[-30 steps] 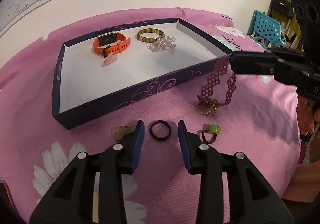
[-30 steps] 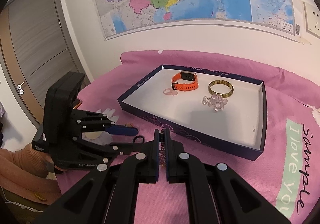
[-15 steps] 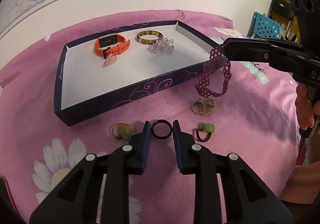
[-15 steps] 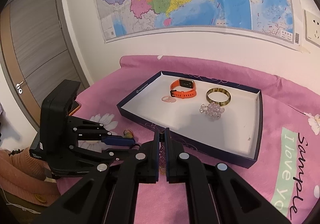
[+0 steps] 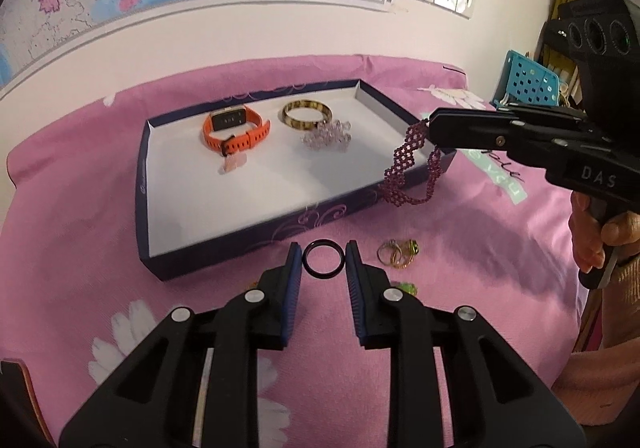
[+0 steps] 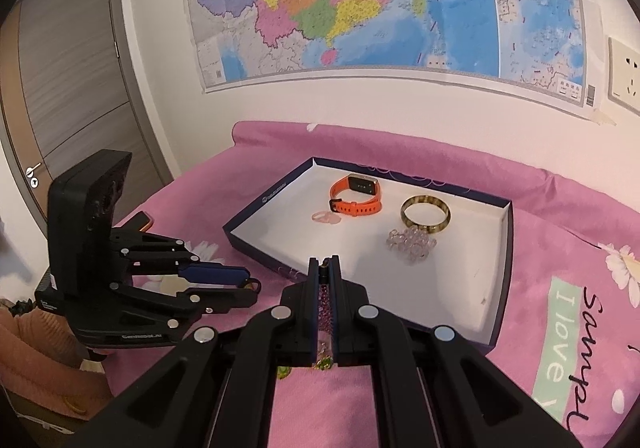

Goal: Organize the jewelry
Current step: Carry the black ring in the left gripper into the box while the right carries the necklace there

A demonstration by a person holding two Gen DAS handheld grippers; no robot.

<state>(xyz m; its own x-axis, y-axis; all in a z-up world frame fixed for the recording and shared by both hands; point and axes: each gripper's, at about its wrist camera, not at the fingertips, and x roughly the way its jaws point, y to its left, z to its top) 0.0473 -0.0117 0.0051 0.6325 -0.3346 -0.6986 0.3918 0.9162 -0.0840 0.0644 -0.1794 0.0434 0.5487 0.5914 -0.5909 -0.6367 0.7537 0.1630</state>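
Observation:
A dark blue tray (image 5: 240, 236) with a white floor lies on the pink bedspread. In it are an orange watch (image 5: 234, 128), a tortoiseshell bangle (image 5: 307, 113), a clear bead bracelet (image 5: 327, 135) and a small pink ring (image 5: 232, 164). My left gripper (image 5: 323, 259) is shut on a black ring (image 5: 323, 259), held just before the tray's near wall. My right gripper (image 6: 325, 262) is shut on a purple beaded bracelet (image 5: 412, 164), which hangs over the tray's right corner. The tray (image 6: 506, 248) also shows in the right wrist view.
Gold rings (image 5: 394, 254) and a green bead ring (image 5: 406, 288) lie on the bedspread right of my left gripper. A wall with a map stands behind the bed. A blue basket (image 5: 528, 82) sits at the far right.
My left gripper closed on the black ring and lifted it toward the tray. My right gripper raised the purple bracelet off the bedspread and carried it over the tray's corner.

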